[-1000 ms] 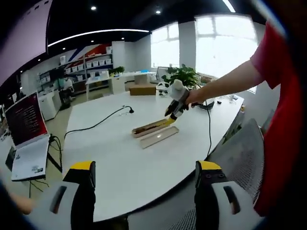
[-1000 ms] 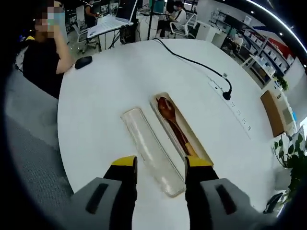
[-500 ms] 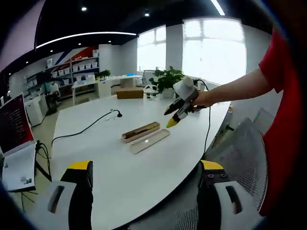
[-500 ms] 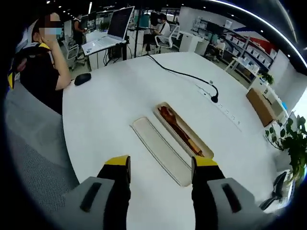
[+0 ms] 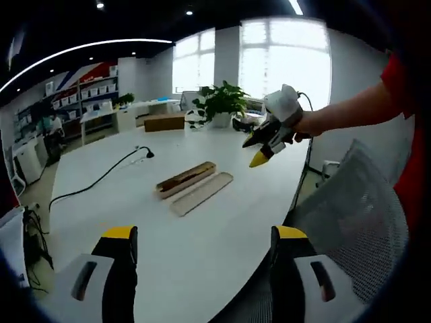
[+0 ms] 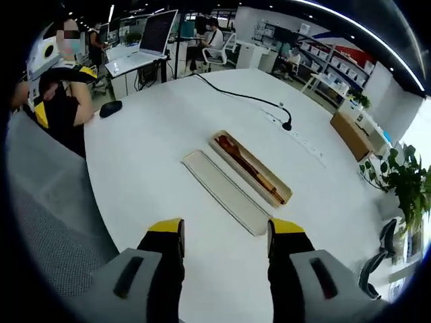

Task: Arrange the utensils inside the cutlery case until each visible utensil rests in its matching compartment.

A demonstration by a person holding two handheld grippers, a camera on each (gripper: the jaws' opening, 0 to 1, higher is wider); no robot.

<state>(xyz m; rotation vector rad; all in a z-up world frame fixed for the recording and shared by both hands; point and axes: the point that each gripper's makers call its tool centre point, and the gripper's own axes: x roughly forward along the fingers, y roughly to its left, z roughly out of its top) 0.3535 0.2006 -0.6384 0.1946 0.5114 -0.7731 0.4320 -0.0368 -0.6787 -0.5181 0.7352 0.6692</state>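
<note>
Broadly, a large white table (image 6: pixel 141 168) carries the work near its middle. On it, the cutlery case (image 6: pixel 250 167) lies open with a wooden spoon (image 6: pixel 244 163) laid lengthwise inside, and the translucent lid (image 6: pixel 225 191) is set just beside it, likely so the contents stay visible. Both tools are held above the table, well apart from the case. The left gripper (image 5: pixel 199 256) is spread wide and empty; the right gripper (image 6: pixel 224 245) is likewise spread and empty.

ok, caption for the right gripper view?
Open tongs above the table; spoon in case, lid beside it.
</note>
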